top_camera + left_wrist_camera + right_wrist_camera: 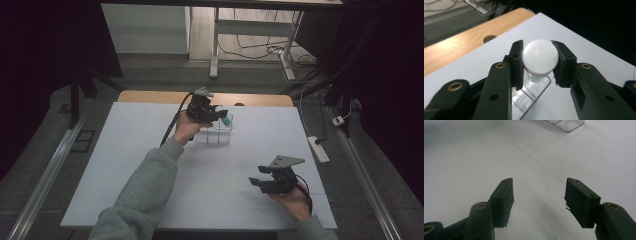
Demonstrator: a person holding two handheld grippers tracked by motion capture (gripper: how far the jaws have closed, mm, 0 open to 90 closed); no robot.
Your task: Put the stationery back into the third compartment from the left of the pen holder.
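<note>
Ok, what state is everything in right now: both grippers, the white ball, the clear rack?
left gripper: jaws either side of the white ball, at or very near its surface; grip unclear.
right gripper: open, empty, over the table.
white ball: upright, on top of a tube in the clear rack.
clear rack: standing on the table.
</note>
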